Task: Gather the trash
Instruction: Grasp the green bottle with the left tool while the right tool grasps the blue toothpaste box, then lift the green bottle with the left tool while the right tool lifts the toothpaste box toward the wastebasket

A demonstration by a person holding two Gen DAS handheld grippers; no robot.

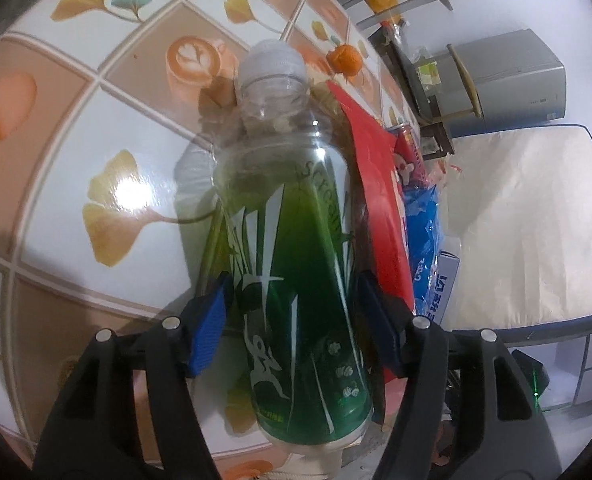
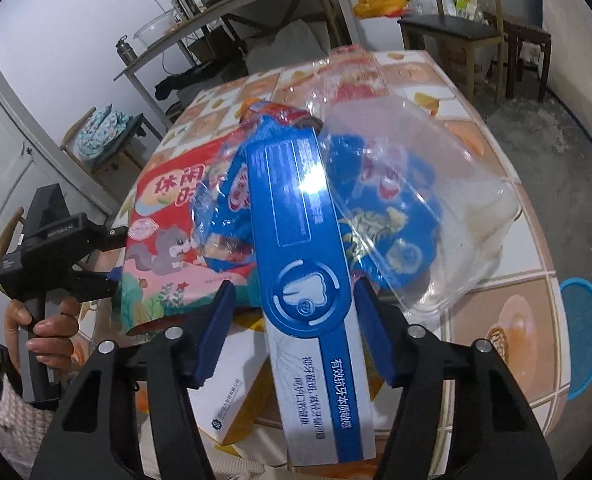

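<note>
Left gripper (image 1: 292, 320) pinches the green-label plastic bottle (image 1: 296, 240) at its lower body, blue pads (image 1: 208, 328) against both sides, bottle lifted above the tiled table (image 1: 96, 120), white cap (image 1: 274, 60) pointing away. Bottle looks empty: light, thin-walled, smooth, likely to dent or slip under squeeze; the labelled mid-body is the better hold, not the tapered neck.

Right of it lie the red snack bag (image 1: 375, 184) and blue wrapper (image 1: 427, 232), soft and crinkly.

Right gripper (image 2: 292, 320) straddles the blue toothpaste box (image 2: 307, 260) at mid-length; pads seem to touch its long sides, though firm contact is hard to confirm. Box rests tilted on the trash pile. Cardboard: light, fairly stiff, crushable; flat sides give good purchase.

Clear plastic clamshell (image 2: 415, 184) just right: flimsy, slick, best taken by its rim.
</note>
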